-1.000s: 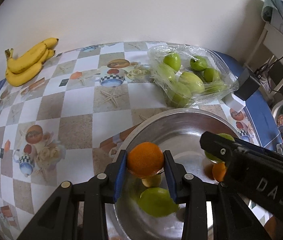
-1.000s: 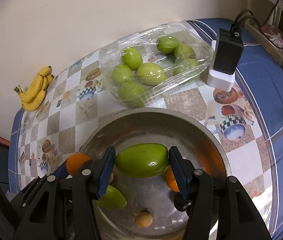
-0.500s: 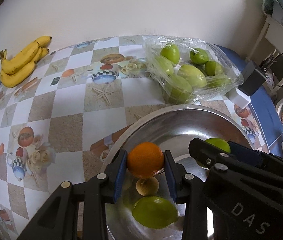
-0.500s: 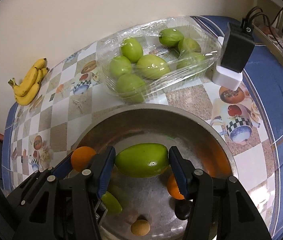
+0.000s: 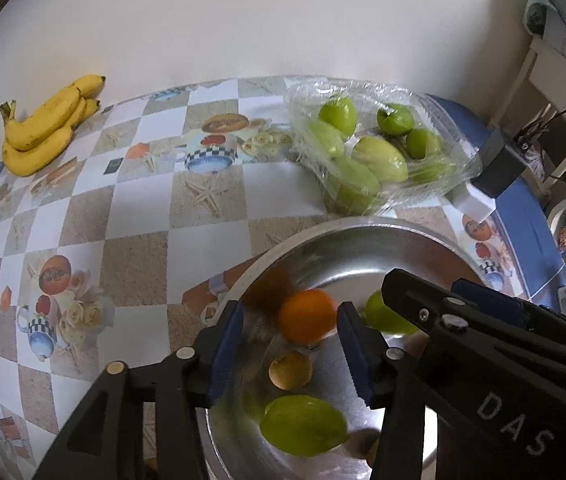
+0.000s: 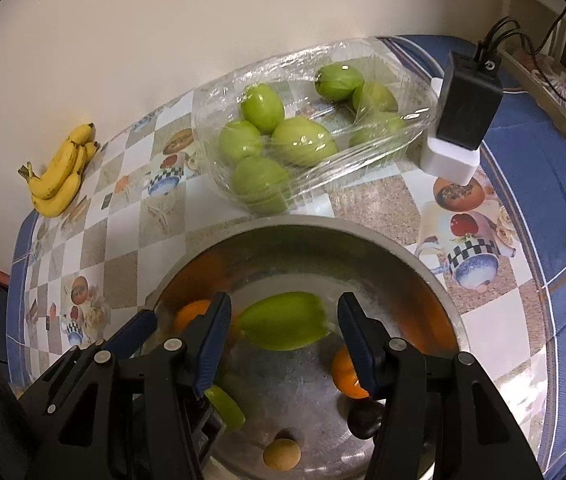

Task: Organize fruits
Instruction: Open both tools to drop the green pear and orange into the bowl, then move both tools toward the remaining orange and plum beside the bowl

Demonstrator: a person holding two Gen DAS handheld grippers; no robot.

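Observation:
My left gripper (image 5: pixel 289 332) is open over the steel bowl (image 5: pixel 347 228). An orange (image 5: pixel 307 320) sits loose between its jaws, blurred, apart from the left pad. My right gripper (image 6: pixel 283 332) is open over the same bowl (image 6: pixel 303 226). A green mango (image 6: pixel 283 320) is loose between its jaws, blurred. In the bowl lie a green fruit (image 5: pixel 303 426), a small tan fruit (image 5: pixel 290 370), another orange (image 6: pixel 345 374) and a dark fruit (image 6: pixel 365 424).
A clear plastic tray of several green mangoes (image 6: pixel 303 136) stands behind the bowl. A bunch of bananas (image 5: pixel 47 124) lies at the far left by the wall. A black and white charger (image 6: pixel 461 116) stands right of the tray. The checkered tablecloth (image 5: pixel 123 208) covers the table.
Both grippers have opened. The orange has come free of the left jaws and the green mango free of the right jaws; both are motion-blurred above the bowl.

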